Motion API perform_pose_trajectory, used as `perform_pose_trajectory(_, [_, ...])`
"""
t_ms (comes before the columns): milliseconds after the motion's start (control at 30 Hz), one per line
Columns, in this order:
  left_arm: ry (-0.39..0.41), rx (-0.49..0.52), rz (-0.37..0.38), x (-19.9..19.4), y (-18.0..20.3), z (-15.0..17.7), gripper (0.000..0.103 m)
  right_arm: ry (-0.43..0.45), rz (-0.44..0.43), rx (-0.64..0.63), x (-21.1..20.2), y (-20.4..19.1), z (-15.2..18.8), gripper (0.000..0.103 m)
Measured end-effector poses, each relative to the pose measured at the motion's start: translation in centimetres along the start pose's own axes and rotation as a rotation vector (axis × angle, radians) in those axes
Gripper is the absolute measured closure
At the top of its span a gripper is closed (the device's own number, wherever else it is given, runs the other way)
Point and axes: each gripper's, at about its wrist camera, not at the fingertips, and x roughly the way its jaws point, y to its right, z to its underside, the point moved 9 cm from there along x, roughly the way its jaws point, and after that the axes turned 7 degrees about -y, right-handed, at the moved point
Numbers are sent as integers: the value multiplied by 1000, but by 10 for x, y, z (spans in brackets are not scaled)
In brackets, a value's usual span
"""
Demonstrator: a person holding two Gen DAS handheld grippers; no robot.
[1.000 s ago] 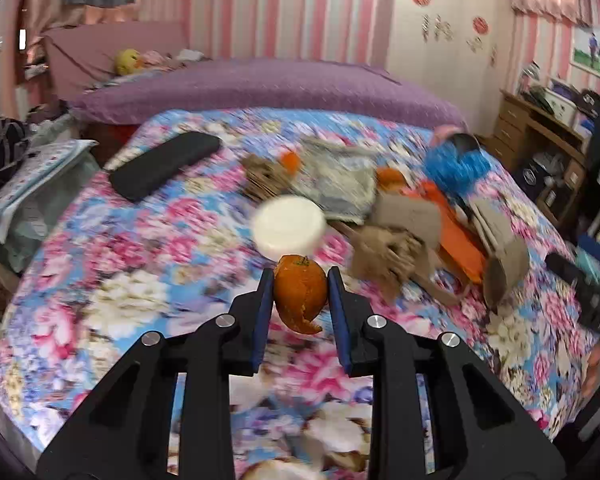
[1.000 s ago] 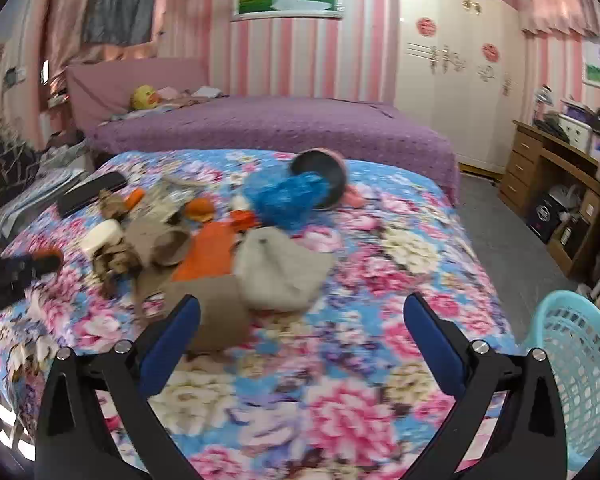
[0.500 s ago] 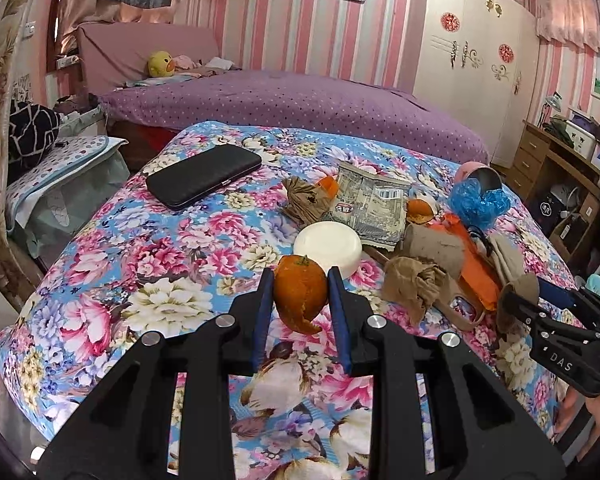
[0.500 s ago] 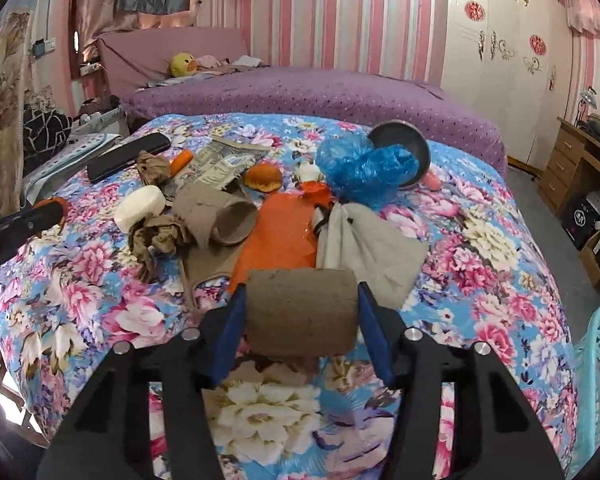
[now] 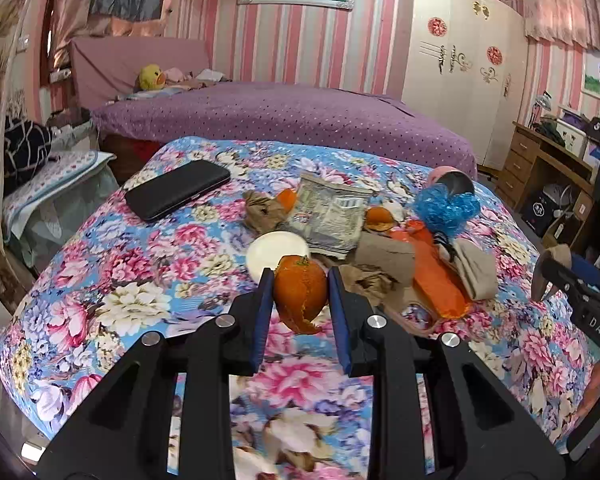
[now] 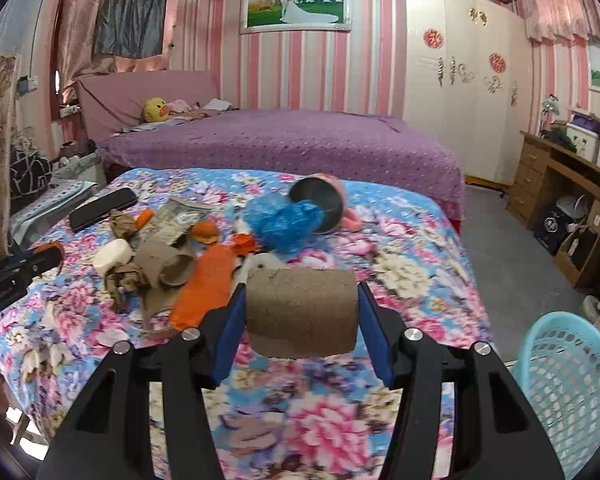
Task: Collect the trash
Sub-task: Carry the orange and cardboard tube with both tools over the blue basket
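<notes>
Orange citrus peel (image 5: pixel 300 292), curled and torn at its lower tip, hides part of the round white disc (image 5: pixel 274 254) behind it in the left wrist view. The left gripper (image 5: pixel 299 300) is closed on this peel, blue-lined fingers (image 5: pixel 260 320) pressing both sides, held above the flower-patterned bedspread (image 5: pixel 120 300) toward its near edge. Beyond lies a heap of trash in the bedspread's middle: a silvery printed wrapper (image 5: pixel 332 216), crumpled brown paper (image 5: pixel 384 264) and an orange flat scrap (image 5: pixel 436 276); what lies under them cannot be made out. A blue crumpled plastic bag (image 5: pixel 446 208) covers the mouth of a dark round bowl (image 5: pixel 456 184). A black flat case (image 5: pixel 178 194) lies toward the far left corner. The other tool enters at the right edge, cut off.

From the right wrist view, the right gripper (image 6: pixel 302 316) is clamped on a brown cardboard tube (image 6: pixel 302 312), held crosswise above the bedspread's near right part and hiding the grey piece behind. A turquoise plastic mesh basket (image 6: pixel 572 384) stands on the floor off the right edge, partly cut off.
</notes>
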Motion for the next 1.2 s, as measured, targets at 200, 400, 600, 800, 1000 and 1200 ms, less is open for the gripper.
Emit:
perform_pose_trajectory(200, [-7, 35, 16, -1, 20, 2, 77, -2, 33, -13, -7, 11, 4, 49])
perform_pose_trajectory(400, [-4, 106, -4, -5, 26, 11, 77, 1, 35, -2, -18, 25, 3, 49])
perform_pose_trajectory(600, [-4, 129, -3, -11, 29, 8, 77, 18, 63, 16, -38, 49, -1, 49])
perform_pose_trajectory(800, [2, 132, 0, -21, 48, 1, 77, 2, 112, 20, -49, 92, 0, 49])
perform_pose_trajectory(1000, [12, 109, 41, -26, 93, -12, 77, -16, 173, 56, -59, 154, 10, 49])
perform_pose_trajectory(1200, [8, 119, 130, -22, 161, -11, 77, -17, 253, 104, -78, 213, 21, 49])
